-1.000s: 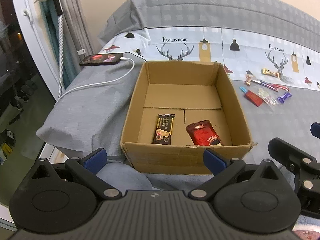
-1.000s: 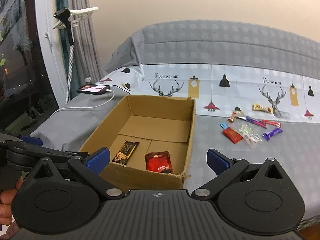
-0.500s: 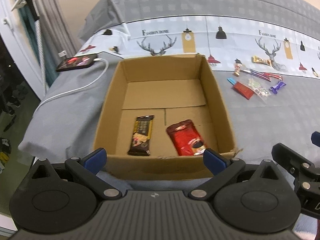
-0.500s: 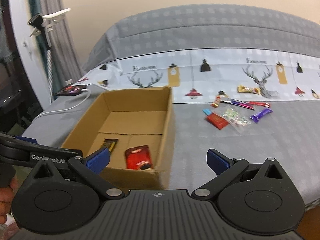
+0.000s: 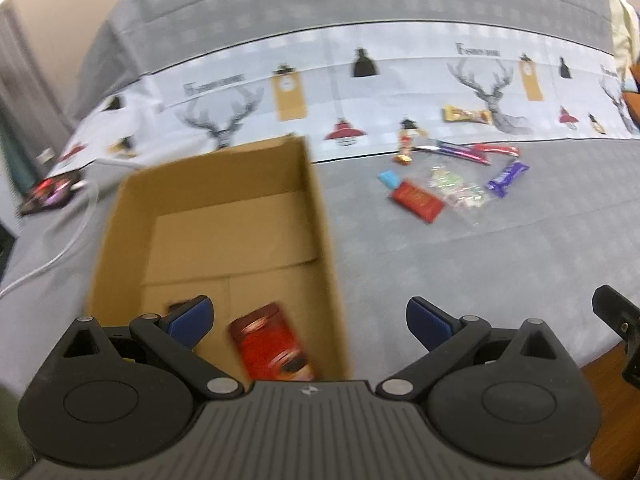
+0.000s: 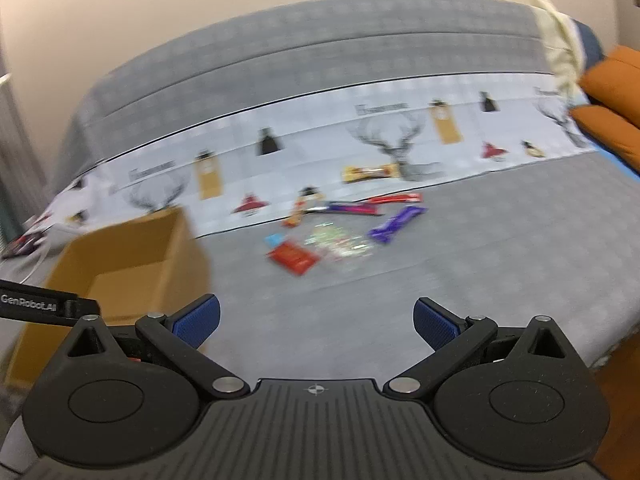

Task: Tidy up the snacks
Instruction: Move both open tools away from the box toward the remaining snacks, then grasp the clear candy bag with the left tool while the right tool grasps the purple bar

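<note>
An open cardboard box (image 5: 320, 216) stands on the grey bed and holds a red snack pouch (image 5: 270, 344); a dark bar beside it is mostly hidden behind my left finger. The box also shows in the right wrist view (image 6: 120, 256). Several loose snacks lie on the bed to its right: a red packet (image 5: 418, 200) (image 6: 294, 258), a clear candy bag (image 5: 456, 190) (image 6: 340, 244), a purple bar (image 5: 508, 174) (image 6: 396, 224) and a gold bar (image 5: 466, 115) (image 6: 370, 172). My left gripper (image 5: 310, 318) is open and empty over the box's near right corner. My right gripper (image 6: 316, 320) is open and empty, short of the snacks.
A phone (image 5: 50, 194) on a white cable (image 5: 60, 248) lies left of the box. Orange cushions (image 6: 608, 100) sit at the far right. The bed's near right edge drops to a wooden floor (image 5: 612, 384). The other gripper's tip (image 5: 618, 320) shows at right.
Both grippers have swung to the right, away from the box and toward the loose snacks. Both views are motion-blurred. Both stay open and empty.
</note>
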`<state>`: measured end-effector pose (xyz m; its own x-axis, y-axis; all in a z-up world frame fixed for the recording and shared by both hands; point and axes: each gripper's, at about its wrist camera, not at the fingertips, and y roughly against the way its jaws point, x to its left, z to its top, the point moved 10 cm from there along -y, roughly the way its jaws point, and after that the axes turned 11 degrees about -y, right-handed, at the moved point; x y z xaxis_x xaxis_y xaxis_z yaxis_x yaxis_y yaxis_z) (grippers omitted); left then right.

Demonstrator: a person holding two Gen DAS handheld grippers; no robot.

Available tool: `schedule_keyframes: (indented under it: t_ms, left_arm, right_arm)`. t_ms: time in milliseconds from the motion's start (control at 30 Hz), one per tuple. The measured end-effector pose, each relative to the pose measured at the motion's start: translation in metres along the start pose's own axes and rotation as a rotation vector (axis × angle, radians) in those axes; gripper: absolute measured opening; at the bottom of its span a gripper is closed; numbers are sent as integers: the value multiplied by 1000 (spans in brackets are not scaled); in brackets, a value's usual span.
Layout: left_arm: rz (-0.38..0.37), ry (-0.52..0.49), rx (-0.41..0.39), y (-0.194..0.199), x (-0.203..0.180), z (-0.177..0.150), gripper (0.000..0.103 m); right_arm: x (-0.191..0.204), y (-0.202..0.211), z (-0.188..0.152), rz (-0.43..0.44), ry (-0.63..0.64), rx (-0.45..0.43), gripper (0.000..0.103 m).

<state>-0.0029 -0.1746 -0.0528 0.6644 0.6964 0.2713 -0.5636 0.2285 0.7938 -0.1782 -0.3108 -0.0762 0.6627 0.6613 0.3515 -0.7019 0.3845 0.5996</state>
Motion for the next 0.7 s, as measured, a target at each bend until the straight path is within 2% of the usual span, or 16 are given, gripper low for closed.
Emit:
schedule_keyframes:
  t_ms: [100,233,300,500,533,567,633,700]
  left_arm:
    - [-32,-4,23,-29,-22,26,103]
    - [-55,7,127,-96,-45,54,103]
    - [-40,26,196,-132,-50,59,103]
    - [-18,17,320,-233,-79,75,103]
    - [42,-11,315,-244,-82,79,103]
    - [49,-47,294,-254,-88,85,103]
    - [22,-58,320,-274,-97,89,103]
    - [3,0,335,-288,-98,93,103]
  right_arm:
    - [-30,-21,17,-43,-48,-5,102]
    - [-62,-58,35,-82,-122,13,102]
    - [-73,-77,42,-98,-146,21,102]
    - [-93,-140,53,-115,-161,45,103]
    - [-96,-152,52,-120,-160,51,103]
    - [-99,-162,52,-124,-160,57,103]
    - [-106,-187,53,-124,-168,72,103]
    - [-111,-211,54,-114,-179,92,103]
